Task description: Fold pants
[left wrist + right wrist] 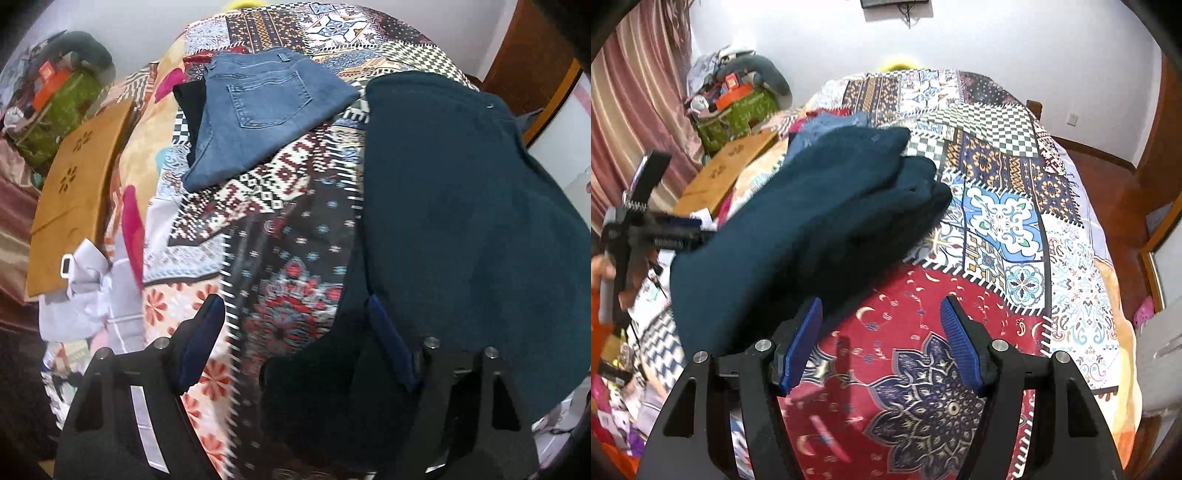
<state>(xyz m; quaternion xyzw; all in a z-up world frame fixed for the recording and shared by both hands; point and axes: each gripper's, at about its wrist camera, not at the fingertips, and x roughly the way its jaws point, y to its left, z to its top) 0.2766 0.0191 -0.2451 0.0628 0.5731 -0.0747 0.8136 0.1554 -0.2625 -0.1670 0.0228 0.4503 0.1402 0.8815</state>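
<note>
Both grippers spread wide, nothing pinched between the pads

The left gripper (295,336) points forward with its jaws far apart; its blue fingers (201,343) angle outward, the right-hand one lying against dark cloth. The right gripper (881,341) has its jaws equally wide, ribbed blue pads (958,347) bare. From the right wrist view the left gripper (665,236) appears side-on at the left edge, and a hand (602,266), blurred, seems to grip its handle.
</note>
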